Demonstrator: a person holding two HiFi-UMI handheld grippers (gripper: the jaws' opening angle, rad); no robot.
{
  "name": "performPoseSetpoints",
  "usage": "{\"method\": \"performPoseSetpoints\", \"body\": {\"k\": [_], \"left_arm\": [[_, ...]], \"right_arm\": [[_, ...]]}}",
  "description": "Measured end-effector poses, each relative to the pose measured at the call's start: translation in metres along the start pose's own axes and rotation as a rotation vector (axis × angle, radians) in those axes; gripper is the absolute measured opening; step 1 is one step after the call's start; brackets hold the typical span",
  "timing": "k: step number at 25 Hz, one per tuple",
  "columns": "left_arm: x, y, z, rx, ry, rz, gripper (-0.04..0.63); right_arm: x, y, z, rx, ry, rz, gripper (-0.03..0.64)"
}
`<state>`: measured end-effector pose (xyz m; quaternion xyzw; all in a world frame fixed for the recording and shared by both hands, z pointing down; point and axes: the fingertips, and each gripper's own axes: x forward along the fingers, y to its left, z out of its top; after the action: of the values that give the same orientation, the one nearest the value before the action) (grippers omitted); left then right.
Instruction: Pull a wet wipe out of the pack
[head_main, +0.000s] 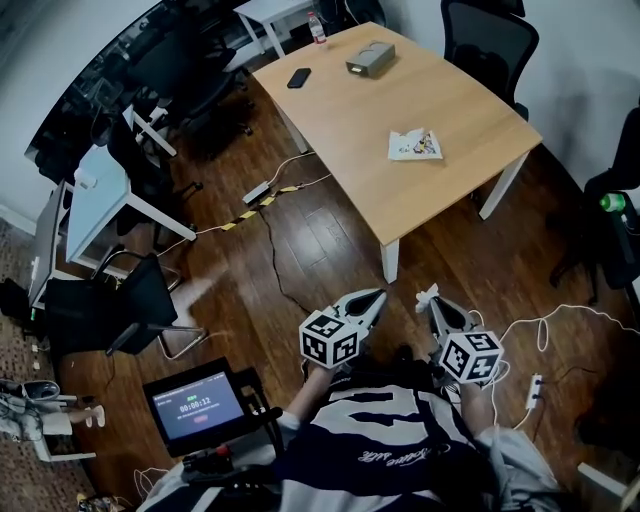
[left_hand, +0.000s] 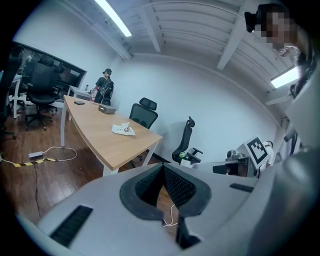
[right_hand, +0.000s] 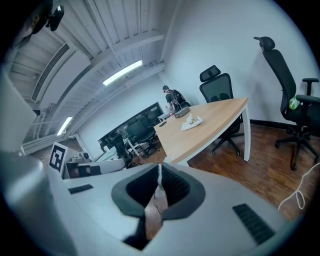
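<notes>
The wet wipe pack (head_main: 414, 146) lies on the near right part of the wooden table (head_main: 350, 120), far ahead of both grippers. I stand back from the table over the wooden floor. My right gripper (head_main: 432, 302) is shut on a small white wipe (head_main: 427, 292). In the right gripper view the wipe (right_hand: 159, 189) shows as a thin strip pinched between the pads, with the pack (right_hand: 192, 121) far off on the table. My left gripper (head_main: 378, 296) is shut with nothing in it. From the left gripper view the pack (left_hand: 122, 129) is likewise distant.
On the table's far end lie a black phone (head_main: 298, 77), a grey box (head_main: 370, 59) and a bottle (head_main: 317, 27). Office chairs (head_main: 487, 40) ring the table. Cables and a power strip (head_main: 256, 192) cross the floor. A timer screen (head_main: 197, 408) stands at my left.
</notes>
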<state>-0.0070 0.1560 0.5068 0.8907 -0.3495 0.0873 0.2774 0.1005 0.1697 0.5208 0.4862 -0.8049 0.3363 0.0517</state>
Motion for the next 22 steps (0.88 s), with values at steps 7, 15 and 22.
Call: {"method": "performPoseSetpoints", "body": {"k": [7, 15, 22], "left_arm": [[-0.034, 0.022, 0.005, -0.024, -0.041, 0.020, 0.003], [-0.042, 0.034, 0.011, -0.044, -0.073, 0.000, 0.003], [-0.034, 0.022, 0.009, -0.014, -0.038, -0.057, 0.003]], "right_arm": [[0.006, 0.035, -0.004, -0.034, -0.017, -0.001, 0.012], [-0.006, 0.059, 0.011, -0.056, -0.092, -0.024, 0.012], [-0.020, 0.068, 0.028, -0.060, -0.156, -0.049, 0.006]]}}
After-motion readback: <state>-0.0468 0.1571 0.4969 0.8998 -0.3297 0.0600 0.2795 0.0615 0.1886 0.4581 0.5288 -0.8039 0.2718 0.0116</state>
